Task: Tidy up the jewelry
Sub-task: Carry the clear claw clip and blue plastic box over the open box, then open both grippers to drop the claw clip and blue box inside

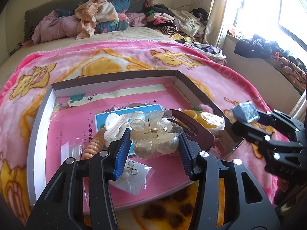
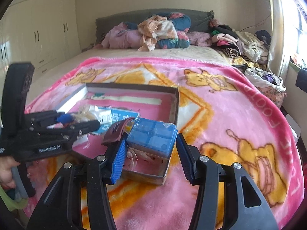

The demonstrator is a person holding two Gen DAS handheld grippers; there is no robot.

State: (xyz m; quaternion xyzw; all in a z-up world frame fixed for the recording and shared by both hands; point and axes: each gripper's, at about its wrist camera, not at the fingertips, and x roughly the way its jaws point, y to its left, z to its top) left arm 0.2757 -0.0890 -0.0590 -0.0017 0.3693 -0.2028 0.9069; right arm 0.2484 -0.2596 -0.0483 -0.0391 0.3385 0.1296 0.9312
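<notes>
While my left gripper clamps the clear claw hair clip above the shallow cardboard tray, my right gripper pinches a blue-lidded clear box over the pink blanket. Earrings in a plastic bag lie in the tray, below the clip. A maroon comb lies by the tray's right wall.

Light: daylight from window at far right, blown out to white | Glare: washes curtain | Blur: right gripper slightly smeared | Distortion: strong fisheye bending, dark corners | Shadows: soft.
</notes>
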